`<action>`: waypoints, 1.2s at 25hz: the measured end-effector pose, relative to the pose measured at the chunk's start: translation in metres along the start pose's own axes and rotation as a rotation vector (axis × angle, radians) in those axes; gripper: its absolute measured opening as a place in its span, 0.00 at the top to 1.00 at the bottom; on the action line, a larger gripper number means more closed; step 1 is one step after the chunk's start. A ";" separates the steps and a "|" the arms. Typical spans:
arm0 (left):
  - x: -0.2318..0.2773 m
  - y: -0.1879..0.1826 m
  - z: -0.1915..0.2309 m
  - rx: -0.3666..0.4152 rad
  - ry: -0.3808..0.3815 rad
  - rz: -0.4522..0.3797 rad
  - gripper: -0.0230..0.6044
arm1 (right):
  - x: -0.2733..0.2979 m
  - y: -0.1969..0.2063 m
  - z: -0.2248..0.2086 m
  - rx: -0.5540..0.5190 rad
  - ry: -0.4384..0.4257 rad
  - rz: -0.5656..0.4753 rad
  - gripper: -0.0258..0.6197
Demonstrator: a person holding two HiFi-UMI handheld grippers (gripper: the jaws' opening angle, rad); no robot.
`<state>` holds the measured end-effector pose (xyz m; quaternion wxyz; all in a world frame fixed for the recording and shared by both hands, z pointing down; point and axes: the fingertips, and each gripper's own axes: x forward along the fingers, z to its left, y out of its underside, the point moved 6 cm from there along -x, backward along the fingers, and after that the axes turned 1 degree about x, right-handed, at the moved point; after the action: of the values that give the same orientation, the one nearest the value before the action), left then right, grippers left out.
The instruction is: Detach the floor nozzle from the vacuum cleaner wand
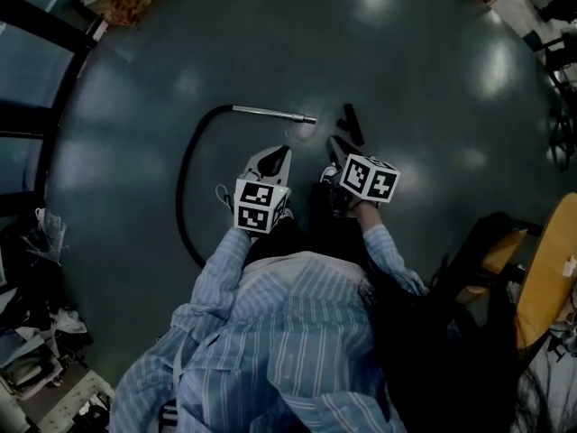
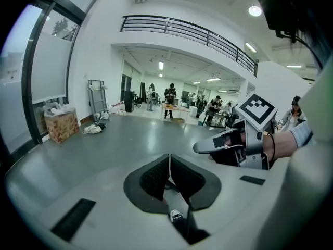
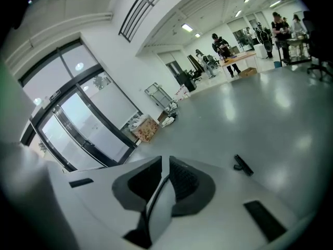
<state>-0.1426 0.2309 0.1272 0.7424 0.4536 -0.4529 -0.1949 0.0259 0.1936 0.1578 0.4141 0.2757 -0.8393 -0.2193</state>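
Slim chrome wand [image 1: 270,113] with curving black hose [image 1: 187,179] lies apart from the black floor nozzle [image 1: 352,123] on glossy grey floor [image 1: 433,79]; left tongs [image 2: 169,173] and right tongs [image 3: 165,178] sit pressed together.

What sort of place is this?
Probably a large open workshop or office hall: a polished grey floor, a railed balcony overhead, and people working at tables in the distance.

The wand [image 1: 270,112] is a thin, shiny silver tube. It lies flat on the dark floor [image 1: 406,70], with its tip pointing right. A black hose [image 1: 187,183] joins its left end and bends round toward the near side. The floor nozzle [image 1: 352,123] is small and black. It lies on the floor just right of the tip, not joined to it.
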 end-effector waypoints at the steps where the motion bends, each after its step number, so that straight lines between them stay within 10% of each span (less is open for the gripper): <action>1: -0.011 0.006 0.001 0.005 0.007 -0.006 0.94 | -0.005 0.009 0.008 0.002 0.006 -0.007 0.88; 17: -0.068 0.082 -0.064 -0.091 0.087 -0.019 0.94 | -0.111 0.115 0.016 -0.110 0.104 0.065 0.89; 30: -0.097 0.073 -0.103 -0.215 -0.113 -0.089 0.94 | -0.175 0.118 -0.021 -0.242 0.021 0.123 0.89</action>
<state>-0.1136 0.3878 0.1225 0.7506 0.3795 -0.4501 -0.3001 0.0978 0.3922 0.1399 0.4656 0.1742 -0.8177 -0.2902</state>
